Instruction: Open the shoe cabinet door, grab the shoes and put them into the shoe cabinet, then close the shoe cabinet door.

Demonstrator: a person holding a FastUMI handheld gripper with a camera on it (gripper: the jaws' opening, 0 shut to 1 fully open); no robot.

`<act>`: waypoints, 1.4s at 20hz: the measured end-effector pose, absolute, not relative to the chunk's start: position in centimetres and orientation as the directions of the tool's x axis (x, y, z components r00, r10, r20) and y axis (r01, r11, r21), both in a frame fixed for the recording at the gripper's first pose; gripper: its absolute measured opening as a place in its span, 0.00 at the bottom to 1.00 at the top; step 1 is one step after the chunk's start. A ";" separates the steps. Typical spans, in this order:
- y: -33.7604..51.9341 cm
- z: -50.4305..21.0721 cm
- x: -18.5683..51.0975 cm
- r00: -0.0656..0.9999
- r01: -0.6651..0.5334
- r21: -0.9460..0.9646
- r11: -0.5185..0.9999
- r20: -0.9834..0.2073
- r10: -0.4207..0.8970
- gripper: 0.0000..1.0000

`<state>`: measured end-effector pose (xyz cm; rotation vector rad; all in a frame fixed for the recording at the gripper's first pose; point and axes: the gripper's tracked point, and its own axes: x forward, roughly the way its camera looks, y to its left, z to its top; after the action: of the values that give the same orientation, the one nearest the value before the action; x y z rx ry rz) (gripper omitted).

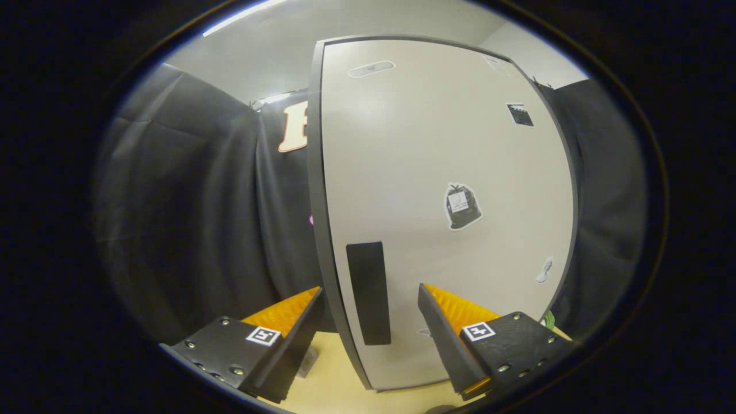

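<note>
The shoe cabinet's pale door [437, 201] with a dark frame stands right in front of me, seemingly shut. A black vertical handle [368, 292] sits near the door's left edge, low down. My gripper [371, 305] is open, its two fingers spread on either side of the handle and the door's left edge. One finger [287, 322] is left of the door edge, the other [454, 328] in front of the door panel. Nothing is pressed between them. Several stickers mark the door, one shaped like a black bag [462, 206].
Black cloth walls [190, 218] hang to the left and right of the cabinet. A light wooden surface [333, 379] lies below the door. Something green [549, 319] peeks out at the cabinet's lower right.
</note>
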<state>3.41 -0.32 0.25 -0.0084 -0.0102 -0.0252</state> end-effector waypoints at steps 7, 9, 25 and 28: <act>-0.6 -0.1 4.9 0.999 0.043 -0.022 0.999 -0.003 -0.043 0.74; -0.6 -0.1 5.2 0.999 0.045 -0.019 0.999 -0.002 -0.045 0.62; -0.4 -0.1 3.6 0.999 0.044 -0.012 0.999 0.008 -0.043 0.29; -0.7 -0.1 2.1 1.000 0.021 0.002 1.000 0.000 -0.021 0.29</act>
<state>2.14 -0.71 -0.14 0.0019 -0.0001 -0.0206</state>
